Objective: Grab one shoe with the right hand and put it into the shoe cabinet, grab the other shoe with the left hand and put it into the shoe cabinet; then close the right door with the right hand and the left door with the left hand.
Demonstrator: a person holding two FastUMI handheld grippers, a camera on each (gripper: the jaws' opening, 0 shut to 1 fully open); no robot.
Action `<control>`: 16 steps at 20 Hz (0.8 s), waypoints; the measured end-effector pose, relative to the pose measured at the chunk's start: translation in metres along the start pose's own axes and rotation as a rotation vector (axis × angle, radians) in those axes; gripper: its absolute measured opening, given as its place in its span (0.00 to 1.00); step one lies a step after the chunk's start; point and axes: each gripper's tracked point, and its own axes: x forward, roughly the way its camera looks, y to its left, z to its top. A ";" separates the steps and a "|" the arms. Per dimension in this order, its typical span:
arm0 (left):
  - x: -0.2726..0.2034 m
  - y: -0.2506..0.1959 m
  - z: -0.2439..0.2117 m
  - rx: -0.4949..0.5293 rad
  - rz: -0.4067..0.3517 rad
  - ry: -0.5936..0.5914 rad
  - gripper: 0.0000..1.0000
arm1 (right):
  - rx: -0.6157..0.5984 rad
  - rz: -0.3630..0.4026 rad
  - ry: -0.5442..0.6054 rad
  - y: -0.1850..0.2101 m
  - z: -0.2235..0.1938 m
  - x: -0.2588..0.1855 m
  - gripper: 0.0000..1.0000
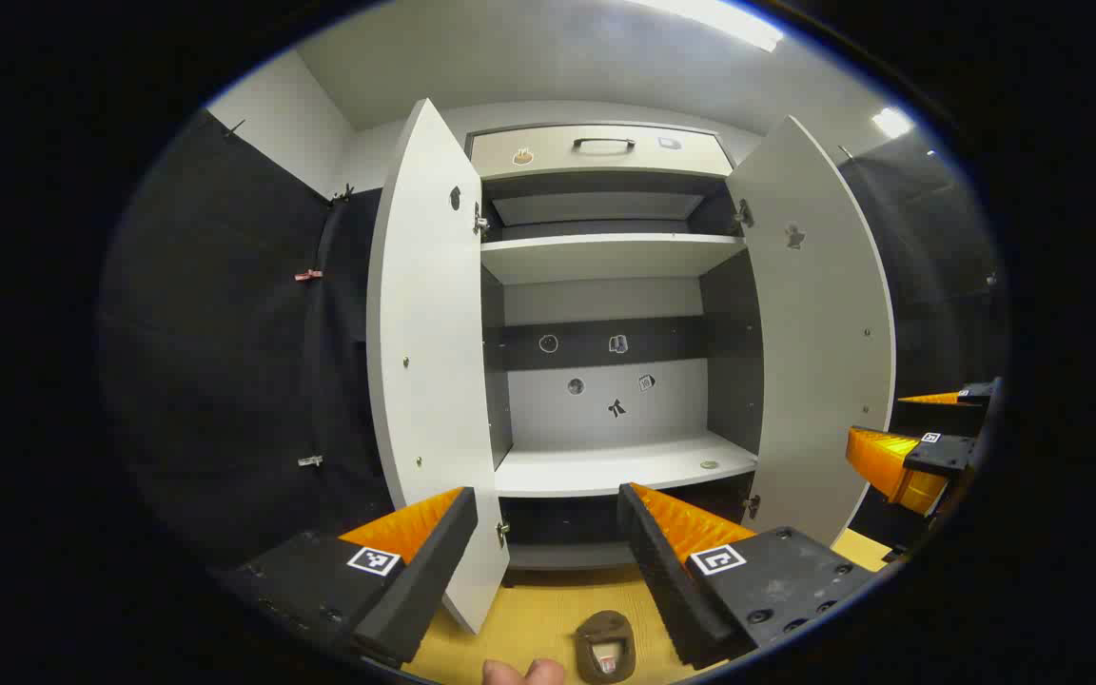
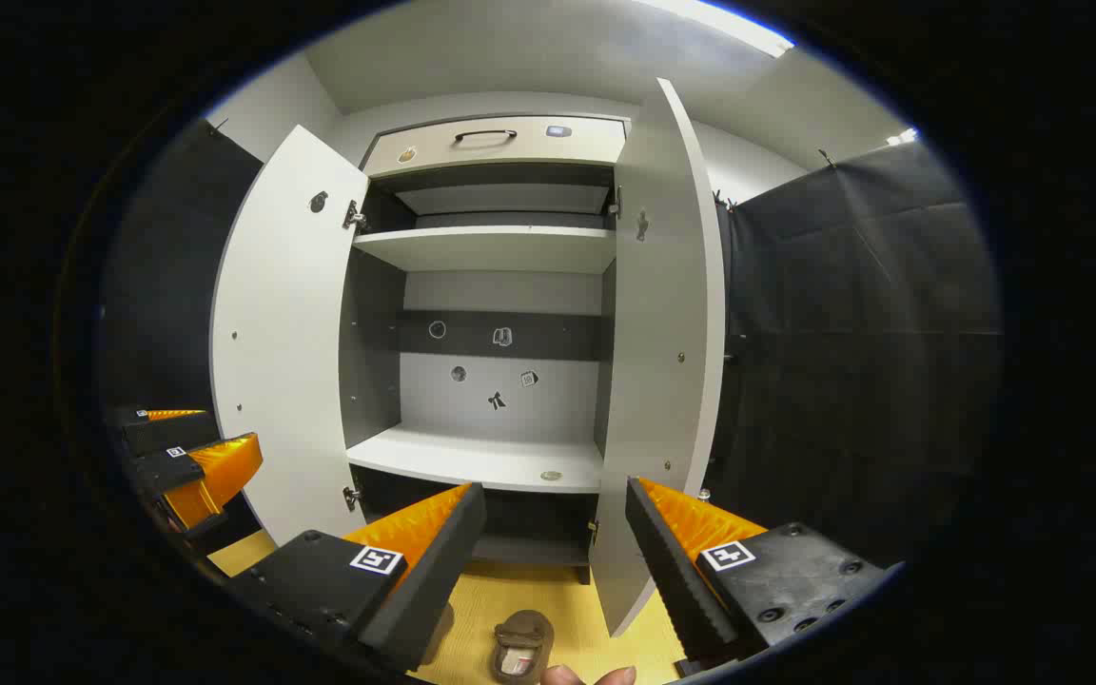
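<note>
Lying on floor: brown shoe (image 2: 521, 647) (open-topped) | both jaws wide, holding nothing

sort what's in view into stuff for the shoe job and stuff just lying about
For the job: shoe, cabinet, left door, right door, left tongs, right tongs.

Lying about: stickers on the cabinet's back wall, drawer on top.

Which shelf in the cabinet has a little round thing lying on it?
The lower white shelf: a small round thing lies near its front right corner. The upper shelf looks bare.
</note>
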 end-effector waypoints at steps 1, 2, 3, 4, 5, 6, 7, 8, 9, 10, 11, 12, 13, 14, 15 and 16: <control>0.001 0.000 -0.001 -0.005 -0.002 0.001 0.95 | 0.001 0.000 -0.003 0.001 0.001 0.001 0.98; 0.003 -0.001 -0.003 -0.009 -0.003 0.003 0.95 | -0.002 -0.002 -0.005 0.001 0.001 0.002 0.98; 0.004 -0.001 -0.004 -0.010 -0.005 0.004 0.95 | -0.005 -0.001 -0.006 0.002 0.001 0.002 0.97; 0.005 -0.001 -0.007 -0.009 -0.007 0.005 0.95 | -0.005 -0.002 -0.006 0.003 0.000 0.002 0.98; 0.006 -0.002 -0.007 -0.006 -0.011 0.008 0.95 | -0.003 -0.003 -0.007 0.003 0.001 0.002 0.98; 0.007 -0.002 -0.009 -0.003 -0.013 0.011 0.95 | -0.002 -0.007 -0.008 0.004 0.000 0.003 0.98; 0.008 -0.002 -0.010 0.000 -0.013 0.012 0.95 | -0.003 -0.009 -0.010 0.003 0.000 0.003 0.98; 0.008 -0.002 -0.011 0.000 -0.016 0.012 0.95 | -0.003 -0.009 -0.009 0.004 -0.001 0.003 0.97; 0.008 -0.003 -0.011 0.000 -0.019 0.012 0.95 | -0.003 -0.010 -0.006 0.005 -0.002 0.003 0.98; 0.008 -0.003 -0.011 0.000 -0.020 0.010 0.95 | -0.002 -0.010 -0.006 0.005 -0.001 0.003 0.98; 0.009 -0.002 -0.011 0.000 -0.020 0.009 0.95 | -0.001 -0.012 -0.007 0.005 -0.001 0.003 0.98; 0.010 -0.002 -0.012 0.001 -0.018 0.009 0.95 | 0.000 -0.013 -0.008 0.005 -0.001 0.003 0.98; 0.010 -0.001 -0.011 0.000 -0.017 0.008 0.95 | 0.001 -0.012 -0.013 0.005 0.000 0.002 0.98; 0.010 -0.002 -0.011 -0.001 -0.017 0.006 0.95 | 0.000 -0.010 -0.018 0.005 0.001 0.002 0.98; 0.010 -0.002 -0.011 -0.002 -0.017 0.005 0.95 | -0.002 -0.008 -0.015 0.006 0.000 0.002 0.98; 0.010 -0.002 -0.012 -0.002 -0.019 0.004 0.95 | -0.002 -0.006 -0.011 0.006 -0.001 0.002 0.97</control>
